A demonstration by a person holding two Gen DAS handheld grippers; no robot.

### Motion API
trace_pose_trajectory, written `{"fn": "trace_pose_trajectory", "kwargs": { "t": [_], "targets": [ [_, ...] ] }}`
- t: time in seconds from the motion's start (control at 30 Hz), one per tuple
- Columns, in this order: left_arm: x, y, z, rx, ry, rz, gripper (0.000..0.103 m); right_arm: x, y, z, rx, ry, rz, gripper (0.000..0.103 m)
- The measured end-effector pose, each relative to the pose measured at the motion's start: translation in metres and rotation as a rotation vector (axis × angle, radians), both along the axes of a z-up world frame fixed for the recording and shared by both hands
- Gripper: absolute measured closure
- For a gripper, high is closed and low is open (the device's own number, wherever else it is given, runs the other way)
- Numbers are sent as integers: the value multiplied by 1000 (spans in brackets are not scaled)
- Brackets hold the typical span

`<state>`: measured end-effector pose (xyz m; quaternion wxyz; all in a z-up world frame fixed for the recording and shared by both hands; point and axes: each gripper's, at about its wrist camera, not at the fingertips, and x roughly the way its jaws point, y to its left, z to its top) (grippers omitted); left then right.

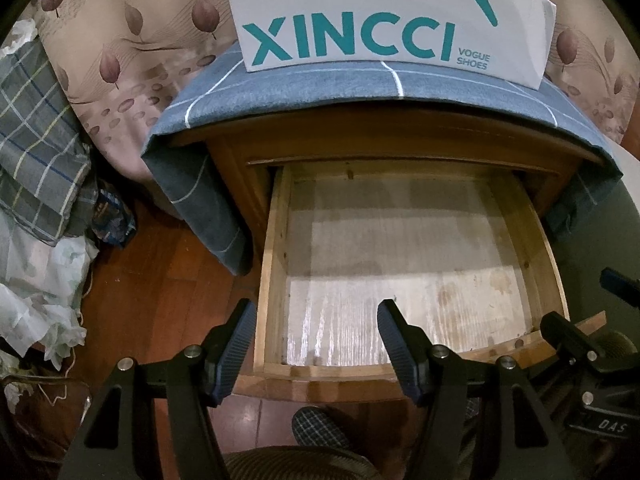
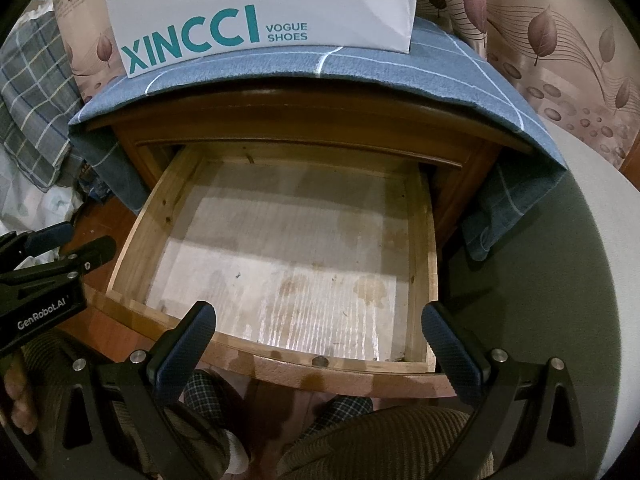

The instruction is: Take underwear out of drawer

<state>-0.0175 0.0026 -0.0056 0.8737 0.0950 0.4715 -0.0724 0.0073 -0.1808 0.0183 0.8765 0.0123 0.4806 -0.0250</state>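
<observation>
Both grippers, left (image 1: 316, 344) and right (image 2: 320, 344), parted and holding nothing above the bare drawer (image 2: 132, 240) ahead; no underwear visible anywhere, risking a pointless grab at wood.

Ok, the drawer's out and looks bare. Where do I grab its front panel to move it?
Pinch the front panel by its top edge near the middle, coming from above, with one finger inside the drawer and one outside. That edge is a thin, exposed strip, and no handle shows from here. The right gripper is open close by.
</observation>
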Motion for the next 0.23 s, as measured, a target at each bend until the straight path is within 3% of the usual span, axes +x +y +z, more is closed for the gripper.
{"fn": "trace_pose_trajectory", "kwargs": {
  "t": [0.23],
  "targets": [
    [-1,-2,0,3,3,-10,38,0,-1,0,-3,6,3,1]
  ]
}}
